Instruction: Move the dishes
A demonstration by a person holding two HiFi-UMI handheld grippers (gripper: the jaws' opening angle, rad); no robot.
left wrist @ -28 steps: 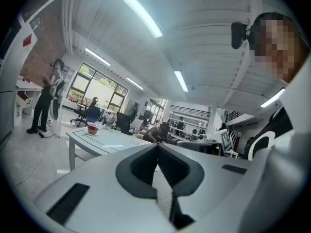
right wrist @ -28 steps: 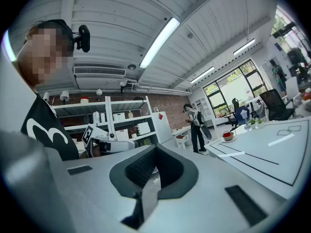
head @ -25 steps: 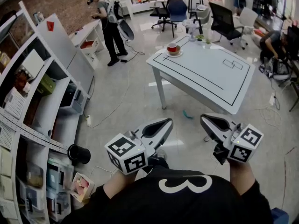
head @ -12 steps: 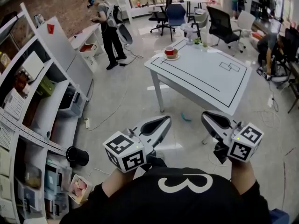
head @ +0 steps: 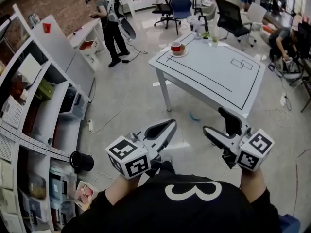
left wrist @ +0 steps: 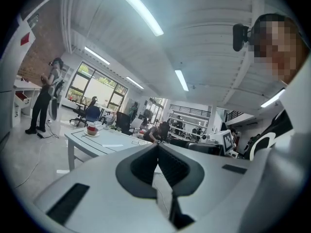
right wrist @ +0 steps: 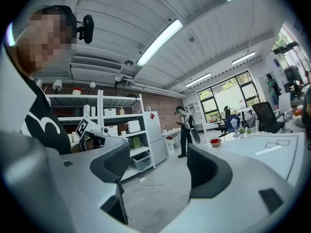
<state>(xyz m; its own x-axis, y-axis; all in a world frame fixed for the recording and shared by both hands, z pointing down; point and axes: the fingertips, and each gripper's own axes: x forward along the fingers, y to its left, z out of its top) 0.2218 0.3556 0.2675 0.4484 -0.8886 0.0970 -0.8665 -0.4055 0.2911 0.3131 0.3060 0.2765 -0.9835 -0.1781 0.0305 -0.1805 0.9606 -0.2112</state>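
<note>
Red cup [head: 178, 48] on a saucer [head: 179, 54] sits at 12 o'clock on the white table [head: 214, 76], too small for detail. Left gripper [head: 170, 125] is pinched together, empty. Right gripper [head: 216, 121] has just opened wide, with nothing between.

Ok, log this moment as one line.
left hand-held gripper: shut, empty | right hand-held gripper: jaws just opened, empty | red cup on saucer on white table: untouched, ahead
</note>
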